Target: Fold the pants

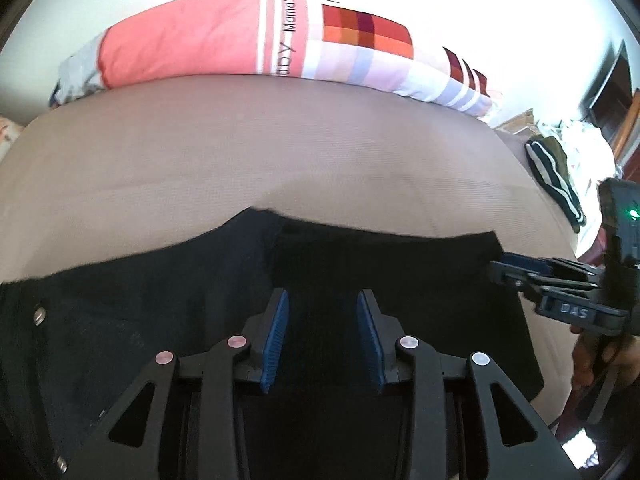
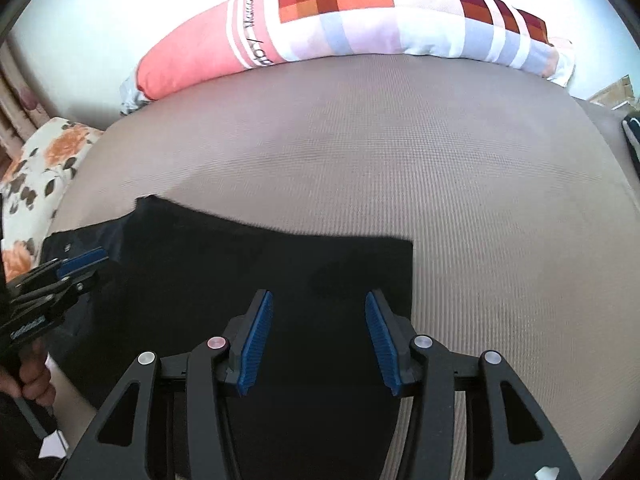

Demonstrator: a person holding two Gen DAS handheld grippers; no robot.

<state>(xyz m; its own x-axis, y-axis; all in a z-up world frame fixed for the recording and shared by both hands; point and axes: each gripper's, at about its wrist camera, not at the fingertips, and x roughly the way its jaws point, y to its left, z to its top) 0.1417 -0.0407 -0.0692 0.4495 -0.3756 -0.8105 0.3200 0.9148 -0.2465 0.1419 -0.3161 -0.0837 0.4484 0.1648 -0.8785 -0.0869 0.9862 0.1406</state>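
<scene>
Dark navy pants (image 1: 180, 300) lie flat and folded on a beige bed sheet (image 1: 260, 152), with metal buttons at the left edge. My left gripper (image 1: 322, 300) is open above the pants, nothing between its blue pads. My right gripper (image 2: 318, 304) is open over the right part of the pants (image 2: 260, 264), close to their right edge. The right gripper also shows in the left wrist view (image 1: 520, 268) at the pants' right edge. The left gripper shows in the right wrist view (image 2: 80, 268) at the pants' left side.
A pink and checkered pillow (image 1: 248, 36) lies along the far side of the bed. A floral cushion (image 2: 36, 168) is at the left. A dark striped garment (image 1: 556, 172) and white laundry lie at the right. Bare sheet (image 2: 400, 140) stretches beyond the pants.
</scene>
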